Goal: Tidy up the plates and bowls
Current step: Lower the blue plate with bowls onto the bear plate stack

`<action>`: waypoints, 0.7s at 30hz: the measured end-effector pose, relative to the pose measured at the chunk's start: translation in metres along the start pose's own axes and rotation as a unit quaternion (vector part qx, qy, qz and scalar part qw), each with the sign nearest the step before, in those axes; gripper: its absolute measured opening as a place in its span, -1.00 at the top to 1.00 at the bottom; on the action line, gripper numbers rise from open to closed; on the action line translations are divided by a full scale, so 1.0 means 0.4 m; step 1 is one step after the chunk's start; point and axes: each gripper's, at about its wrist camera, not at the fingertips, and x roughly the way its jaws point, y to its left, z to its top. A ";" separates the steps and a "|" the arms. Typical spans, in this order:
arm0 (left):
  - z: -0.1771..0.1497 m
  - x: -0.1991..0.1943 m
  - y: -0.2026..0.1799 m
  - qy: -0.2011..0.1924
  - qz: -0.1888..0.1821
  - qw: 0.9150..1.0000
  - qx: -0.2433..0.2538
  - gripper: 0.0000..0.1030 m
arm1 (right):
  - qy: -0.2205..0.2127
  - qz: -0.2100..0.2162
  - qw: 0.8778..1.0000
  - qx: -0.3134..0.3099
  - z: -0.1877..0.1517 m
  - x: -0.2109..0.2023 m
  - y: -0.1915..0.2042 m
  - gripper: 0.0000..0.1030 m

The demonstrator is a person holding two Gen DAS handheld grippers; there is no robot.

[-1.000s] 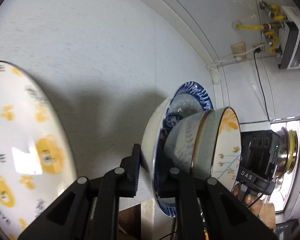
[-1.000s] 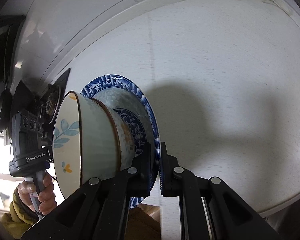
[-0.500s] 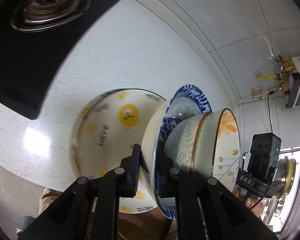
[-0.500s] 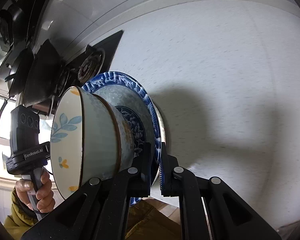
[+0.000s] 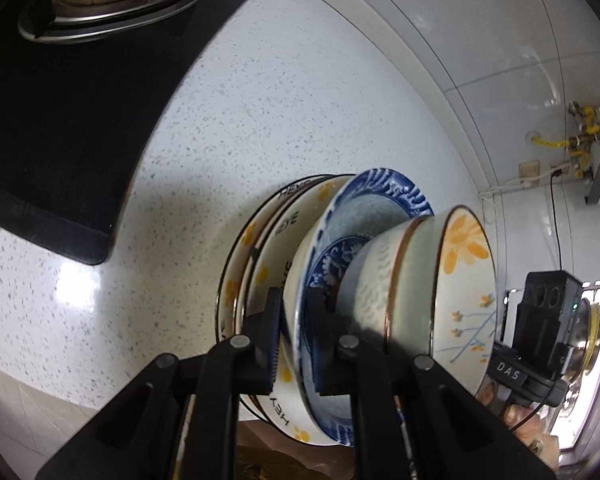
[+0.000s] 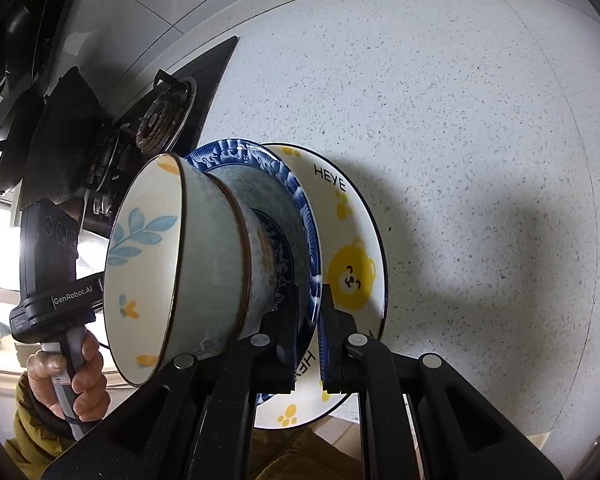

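I have both hand-held grippers clamped on the same blue plate. In the left wrist view, the left hand-held gripper (image 5: 294, 344) pinches the rim of the blue plate (image 5: 376, 204) between its two fingers, one pad behind the plate and one on its face. In the right wrist view, the right hand-held gripper (image 6: 308, 336) grips the opposite rim of the blue plate (image 6: 244, 156) in the same way.

Two nested bowls ride on the plate's face. From the left I see the top bowl (image 5: 460, 292), cream inside with orange flowers, seated in the lower bowl (image 5: 370, 280), whose foot meets the plate's blue centre. From the right, the top bowl (image 6: 148, 264) shows a blue leaf sprig inside, and the lower bowl (image 6: 256, 256) sits between it and the plate.

The blue plate lies just above the yellow bear plate (image 6: 352, 240), marked HEYE, which sits at the front edge of the speckled white desk (image 6: 460, 120). In the left view the bear plate (image 5: 268, 256) shows a double rim, so it may be two stacked plates; I cannot tell. Whether the blue plate already touches it, I cannot tell either.

The black stove (image 5: 60, 100) lies on the desk, well apart from the plates. A hand (image 6: 76, 384) holds the left gripper's handle.
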 end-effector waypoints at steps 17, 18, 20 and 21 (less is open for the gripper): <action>0.005 -0.077 -0.037 -0.058 0.029 0.995 0.080 0.73 | -0.094 -0.041 0.994 0.021 -0.042 -0.052 0.027 0.65; 0.004 -0.086 -0.038 -0.061 0.029 0.994 0.082 0.73 | -0.098 -0.047 0.994 0.021 -0.045 -0.053 0.032 0.63; 0.001 -0.110 -0.039 -0.071 0.028 0.993 0.087 0.73 | -0.105 -0.064 0.992 0.020 -0.050 -0.053 0.044 0.55; 0.000 -0.121 -0.047 -0.079 0.031 0.992 0.093 0.73 | -0.109 -0.070 0.991 0.021 -0.051 -0.052 0.049 0.49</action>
